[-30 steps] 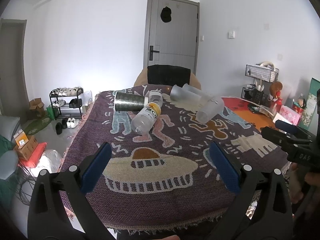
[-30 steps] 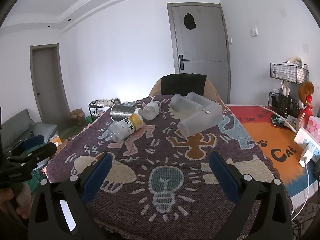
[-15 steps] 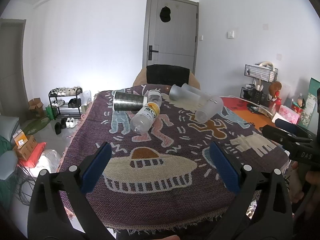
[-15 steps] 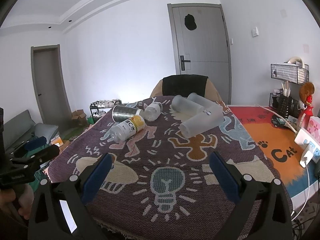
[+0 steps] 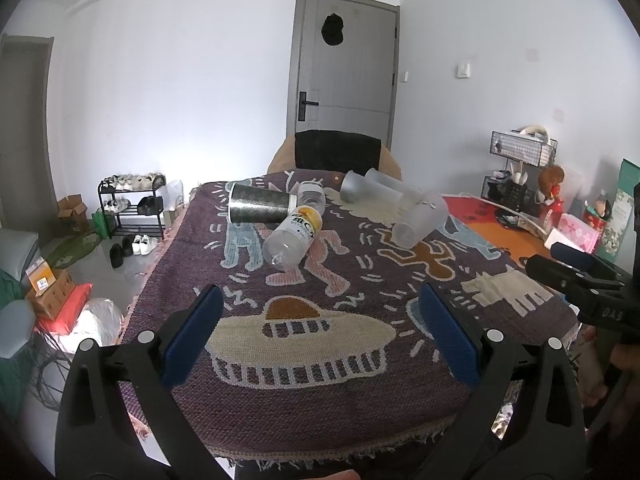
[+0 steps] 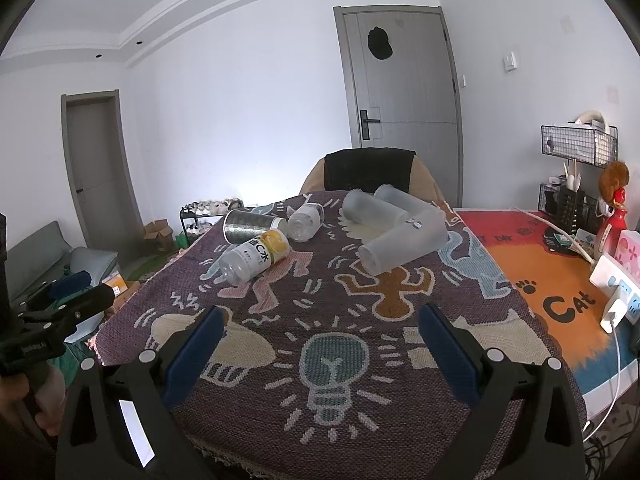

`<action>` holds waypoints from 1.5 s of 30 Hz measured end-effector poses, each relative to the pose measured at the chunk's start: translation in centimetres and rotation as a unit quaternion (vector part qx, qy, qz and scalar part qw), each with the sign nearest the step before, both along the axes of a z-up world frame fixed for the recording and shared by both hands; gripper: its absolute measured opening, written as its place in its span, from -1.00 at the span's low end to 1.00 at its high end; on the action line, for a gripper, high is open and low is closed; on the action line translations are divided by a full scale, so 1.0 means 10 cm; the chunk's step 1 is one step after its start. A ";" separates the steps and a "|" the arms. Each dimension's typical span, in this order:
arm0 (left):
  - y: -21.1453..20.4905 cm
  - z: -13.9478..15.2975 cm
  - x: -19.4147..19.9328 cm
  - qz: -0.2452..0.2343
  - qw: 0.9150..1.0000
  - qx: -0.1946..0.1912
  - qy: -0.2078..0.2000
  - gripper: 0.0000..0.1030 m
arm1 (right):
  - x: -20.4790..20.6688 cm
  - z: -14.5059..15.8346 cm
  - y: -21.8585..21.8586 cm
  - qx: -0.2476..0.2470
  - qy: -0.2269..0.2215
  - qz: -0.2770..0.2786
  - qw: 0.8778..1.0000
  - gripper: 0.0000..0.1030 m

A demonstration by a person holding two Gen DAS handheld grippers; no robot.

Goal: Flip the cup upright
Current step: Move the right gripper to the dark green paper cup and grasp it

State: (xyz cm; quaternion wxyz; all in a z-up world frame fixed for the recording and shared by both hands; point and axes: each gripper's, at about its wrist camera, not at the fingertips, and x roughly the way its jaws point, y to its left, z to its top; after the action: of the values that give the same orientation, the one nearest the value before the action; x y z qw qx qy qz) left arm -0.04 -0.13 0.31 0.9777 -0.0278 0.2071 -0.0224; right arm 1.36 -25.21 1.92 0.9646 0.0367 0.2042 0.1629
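Left gripper (image 5: 320,332) jaws spread wide over the near edge of the surface (image 5: 320,400), right gripper (image 6: 320,350) jaws spread too, both holding nothing, frosted cup (image 6: 402,247) lying on its side at the far end, silver can (image 6: 253,226) and labelled bottle (image 6: 256,257) tipped over nearby.

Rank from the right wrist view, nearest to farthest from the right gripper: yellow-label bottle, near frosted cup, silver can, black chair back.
From the right gripper, both grippers open:
1. Yellow-label bottle, lying left of centre, and the near frosted cup, lying right of centre: too close to call.
2. Silver can, on its side behind the bottle, left.
3. Black chair back, beyond the table's far edge.
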 end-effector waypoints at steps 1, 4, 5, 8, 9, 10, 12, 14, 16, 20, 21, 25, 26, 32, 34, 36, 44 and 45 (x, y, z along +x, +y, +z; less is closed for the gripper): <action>0.00 0.00 0.01 -0.002 1.000 0.000 0.001 0.89 | 0.01 -0.01 -0.01 0.001 0.002 0.000 1.000 0.85; 0.00 -0.02 0.07 -0.009 1.000 -0.002 0.005 0.89 | 0.09 -0.03 -0.05 0.013 0.012 0.002 1.000 0.85; 0.01 -0.02 0.09 -0.013 1.000 -0.006 0.007 0.89 | 0.11 -0.04 -0.06 0.017 0.016 0.003 1.000 0.85; 0.05 0.00 0.20 -0.017 1.000 -0.011 0.009 0.89 | 0.26 -0.08 -0.07 0.026 0.032 0.005 0.999 0.85; 0.06 0.01 0.24 -0.017 1.000 -0.011 0.010 0.89 | 0.33 -0.08 -0.08 0.031 0.040 0.005 0.999 0.85; 0.08 0.03 0.30 -0.016 1.000 -0.011 0.011 0.89 | 0.39 -0.09 -0.08 0.035 0.045 0.006 0.998 0.85; 0.13 0.07 0.42 -0.016 1.000 -0.014 0.014 0.89 | 0.51 -0.09 -0.09 0.045 0.055 0.005 0.997 0.85; 0.17 0.13 0.52 -0.014 1.000 -0.016 0.015 0.89 | 0.61 -0.10 -0.10 0.053 0.065 0.004 0.997 0.85; 0.21 0.18 0.63 -0.013 1.000 -0.018 0.018 0.89 | 0.72 -0.10 -0.10 0.060 0.073 0.007 0.995 0.85; 0.26 0.26 0.87 -0.011 0.999 -0.016 0.026 0.89 | 0.94 -0.06 -0.05 0.058 0.080 0.011 0.995 0.85; 0.29 0.28 0.94 -0.013 0.999 -0.021 0.030 0.89 | 0.98 -0.04 -0.04 0.059 0.080 0.012 0.995 0.86; 0.37 0.33 1.15 -0.011 0.999 -0.030 0.032 0.89 | 1.23 0.09 0.16 0.032 0.071 0.041 0.996 0.85; 0.39 0.33 1.20 -0.009 0.999 -0.033 0.034 0.89 | 1.29 0.13 0.21 0.025 0.069 0.055 0.996 0.85; 0.67 0.37 1.54 0.024 0.997 -0.042 0.059 0.89 | 1.73 0.36 0.60 -0.005 0.066 0.105 0.992 0.85; 0.78 0.41 1.65 0.031 0.997 -0.046 0.062 0.89 | 1.87 0.41 0.74 -0.018 0.064 0.116 0.991 0.85; 0.86 0.44 1.73 0.035 0.996 -0.045 0.063 0.89 | 2.02 0.43 0.89 -0.035 0.060 0.125 0.990 0.85; 1.27 0.48 2.05 0.075 0.993 -0.056 0.077 0.89 | 2.59 0.43 1.46 -0.085 0.068 0.167 0.980 0.85; 1.33 0.46 2.07 0.085 0.992 -0.059 0.078 0.89 | 2.66 0.42 1.54 -0.093 0.068 0.173 0.978 0.85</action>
State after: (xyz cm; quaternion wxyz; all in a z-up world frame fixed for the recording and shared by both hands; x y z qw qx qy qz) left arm 20.69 13.17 4.94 0.9537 -0.1045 0.2775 0.0509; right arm 27.94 -9.82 6.15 0.9049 -0.0784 0.2867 0.3046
